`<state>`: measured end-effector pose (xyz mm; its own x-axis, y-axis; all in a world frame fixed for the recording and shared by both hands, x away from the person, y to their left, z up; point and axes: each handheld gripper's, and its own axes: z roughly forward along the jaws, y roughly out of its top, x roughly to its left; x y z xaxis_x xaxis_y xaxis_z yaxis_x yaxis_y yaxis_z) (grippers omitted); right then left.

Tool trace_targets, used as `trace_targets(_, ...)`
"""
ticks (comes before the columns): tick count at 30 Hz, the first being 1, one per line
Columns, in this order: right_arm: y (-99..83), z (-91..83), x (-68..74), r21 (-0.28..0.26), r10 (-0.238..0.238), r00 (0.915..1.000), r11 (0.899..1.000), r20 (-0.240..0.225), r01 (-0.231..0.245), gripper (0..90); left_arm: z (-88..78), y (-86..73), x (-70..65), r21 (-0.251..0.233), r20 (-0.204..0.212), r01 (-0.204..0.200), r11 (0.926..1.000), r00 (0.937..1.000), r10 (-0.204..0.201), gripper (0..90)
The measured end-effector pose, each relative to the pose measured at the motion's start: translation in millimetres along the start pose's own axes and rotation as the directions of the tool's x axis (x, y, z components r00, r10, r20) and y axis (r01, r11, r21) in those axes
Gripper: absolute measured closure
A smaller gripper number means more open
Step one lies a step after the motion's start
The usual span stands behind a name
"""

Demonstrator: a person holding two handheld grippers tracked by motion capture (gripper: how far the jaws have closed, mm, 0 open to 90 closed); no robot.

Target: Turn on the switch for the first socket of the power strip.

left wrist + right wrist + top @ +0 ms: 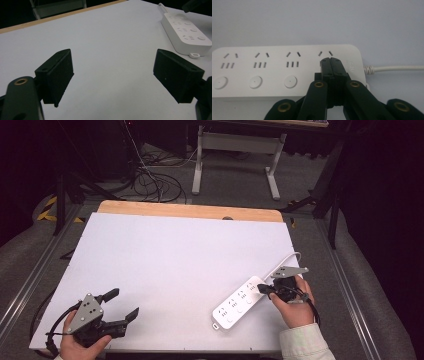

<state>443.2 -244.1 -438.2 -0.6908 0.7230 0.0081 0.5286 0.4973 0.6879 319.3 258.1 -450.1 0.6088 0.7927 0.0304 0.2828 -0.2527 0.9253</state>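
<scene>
- Power strip (238, 303): smooth white plastic bar, rounded corners, four socket groups, three round buttons showing, ribbed white cord (397, 67) at one end; lies flat on the matte white table (170, 260)
- Right gripper (331, 61): black jaws clenched together, tips over the strip's cord-end socket, nothing between them
- Left gripper (125, 304): blocky black pads spread wide and released, well apart from the strip

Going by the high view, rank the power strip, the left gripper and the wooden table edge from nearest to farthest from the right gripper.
1. Power strip: directly under the shut right gripper, at its cord end.
2. Wooden table edge: along the far side.
3. Left gripper: open, at the near left corner; roughly as far as the edge, too close to call.
</scene>
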Motion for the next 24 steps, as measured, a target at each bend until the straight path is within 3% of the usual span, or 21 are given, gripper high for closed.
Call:
trace_targets(9,9.6,-14.2,11.7,-0.055,-0.032,0.9995,0.998,-0.005,0.032,90.0,-0.3,0.1,-0.4,-0.001,0.001,-0.001,1.0000,1.0000,0.001,17.0)
trace_targets(24,16.4,-25.9,20.6,-0.102,-0.064,0.9979,0.993,-0.002,0.064,90.0,-0.2,0.2,-0.2,0.002,0.001,-0.004,1.0000,1.0000,0.004,17.0)
